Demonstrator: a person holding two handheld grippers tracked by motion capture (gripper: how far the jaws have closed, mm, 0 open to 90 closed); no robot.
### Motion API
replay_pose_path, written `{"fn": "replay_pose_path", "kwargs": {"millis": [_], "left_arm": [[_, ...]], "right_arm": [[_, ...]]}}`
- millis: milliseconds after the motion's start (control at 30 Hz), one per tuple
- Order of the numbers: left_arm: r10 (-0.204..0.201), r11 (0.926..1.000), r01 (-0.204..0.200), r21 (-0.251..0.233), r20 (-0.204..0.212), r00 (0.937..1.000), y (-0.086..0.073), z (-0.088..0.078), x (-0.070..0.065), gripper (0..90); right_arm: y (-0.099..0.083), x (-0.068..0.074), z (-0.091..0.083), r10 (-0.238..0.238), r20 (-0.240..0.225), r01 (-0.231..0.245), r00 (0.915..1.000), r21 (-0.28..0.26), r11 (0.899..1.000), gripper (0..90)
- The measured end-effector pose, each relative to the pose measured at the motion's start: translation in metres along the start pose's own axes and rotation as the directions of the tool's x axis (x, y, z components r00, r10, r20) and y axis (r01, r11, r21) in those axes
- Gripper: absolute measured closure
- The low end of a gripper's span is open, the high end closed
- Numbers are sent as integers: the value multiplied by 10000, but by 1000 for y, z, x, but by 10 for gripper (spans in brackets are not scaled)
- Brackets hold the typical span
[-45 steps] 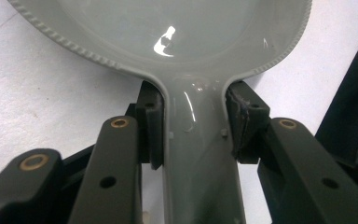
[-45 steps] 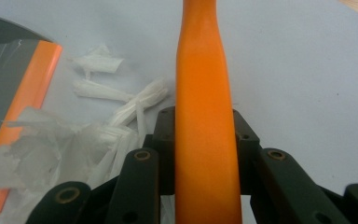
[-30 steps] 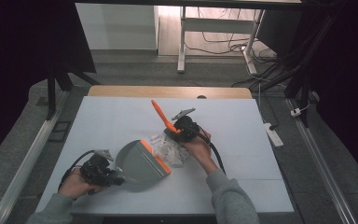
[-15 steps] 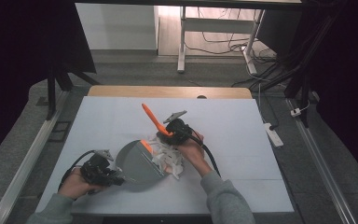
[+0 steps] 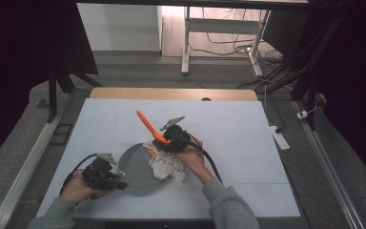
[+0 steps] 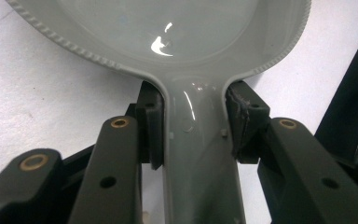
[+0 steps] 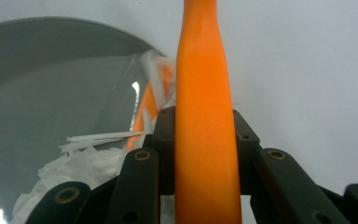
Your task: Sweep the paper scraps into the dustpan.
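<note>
Left tool around glossy grey dustpan handle.

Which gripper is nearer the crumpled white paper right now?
Right. The right gripper, shut on the orange handle, sits directly above the crumpled white paper at the dustpan's edge. The left gripper clamps the dustpan's handle, across the pan.

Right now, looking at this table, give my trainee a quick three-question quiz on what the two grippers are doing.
1. True or false: the left gripper is shut on the grey plastic dustpan's handle.
2. What does the right gripper hold? A) white cable B) orange plastic brush handle C) metal spoon
3. Fill in: the crumpled white ___ lies at the dustpan's edge.

Key: 1 true; 2 B; 3 paper.
</note>
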State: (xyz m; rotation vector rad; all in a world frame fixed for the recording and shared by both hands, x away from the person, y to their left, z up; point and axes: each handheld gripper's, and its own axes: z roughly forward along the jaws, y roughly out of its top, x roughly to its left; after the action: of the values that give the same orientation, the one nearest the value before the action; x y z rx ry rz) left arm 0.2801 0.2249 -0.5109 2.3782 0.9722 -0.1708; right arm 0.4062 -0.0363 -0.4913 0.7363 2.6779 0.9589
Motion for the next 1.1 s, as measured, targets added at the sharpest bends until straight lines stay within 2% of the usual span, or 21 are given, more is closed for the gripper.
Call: {"fn": "replay_pose_path", "kwargs": {"millis": [133, 200, 333, 433, 533, 667, 833, 933, 1100], "left_arm": [[2, 10000, -2, 2, 4, 10000, 0, 0, 0, 614], [-3, 10000, 3, 5, 8, 10000, 0, 0, 0, 613], [-2, 10000, 2, 4, 11, 10000, 0, 0, 0, 613], [-1, 10000, 1, 5, 13, 10000, 0, 0, 0, 614], [0, 10000, 0, 4, 10, 10000, 0, 0, 0, 614], [-6, 10000, 6, -3, 14, 10000, 0, 0, 0, 613], [-4, 10000, 4, -11, 13, 10000, 0, 0, 0, 613], [-15, 10000, 15, -14, 25, 10000, -1, 0, 0, 613], [-21, 10000, 21, -14, 34, 10000, -1, 0, 0, 613]], "right_arm": [[2, 9, 1, -341, -207, 343, 9992, 74, 9994, 706], [3, 14, 0, -353, -361, 356, 9987, 76, 9993, 706], [5, 19, -2, -618, -619, 616, 9962, -55, 9981, 706], [7, 20, -8, -688, -612, 671, 9958, -293, 9973, 706], [9, 14, -15, -402, -534, 368, 9978, -615, 9974, 706], [10, 1, -20, -88, -124, 78, 9999, -820, 9966, 705], [9, -16, -16, 201, 334, -176, 9992, -737, 9971, 705], [9, -25, -10, 208, 746, -166, 9970, -562, 9983, 706], [8, -37, -1, 345, 1037, -313, 9940, -327, 9990, 706]]}}
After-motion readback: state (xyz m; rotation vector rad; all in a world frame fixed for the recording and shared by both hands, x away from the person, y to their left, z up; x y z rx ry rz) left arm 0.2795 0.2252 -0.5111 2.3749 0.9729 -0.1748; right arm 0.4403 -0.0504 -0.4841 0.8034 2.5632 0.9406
